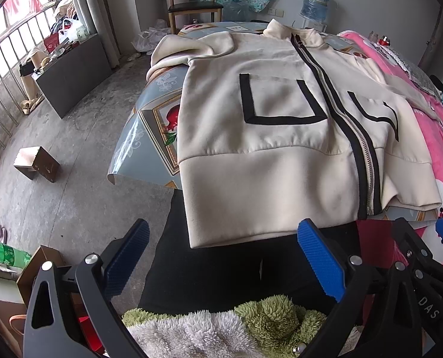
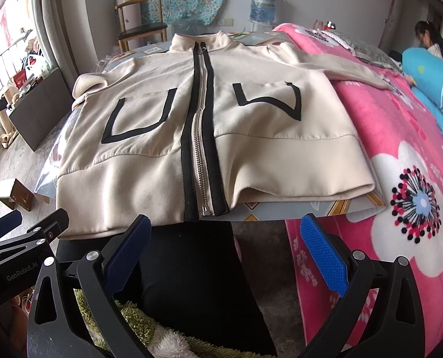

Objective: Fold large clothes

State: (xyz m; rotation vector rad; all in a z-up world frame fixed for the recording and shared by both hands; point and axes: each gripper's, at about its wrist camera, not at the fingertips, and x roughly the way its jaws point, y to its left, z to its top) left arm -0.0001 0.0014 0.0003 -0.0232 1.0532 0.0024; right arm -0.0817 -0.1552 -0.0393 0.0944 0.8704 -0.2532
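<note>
Both jaws gape wide, your left gripper and right gripper holding nothing — the jacket lies flat, zipped, sleeves out — no fold made yet.

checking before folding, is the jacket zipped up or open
Zipped shut: the jacket lies spread flat, its zipper closed from hem to collar.
</note>
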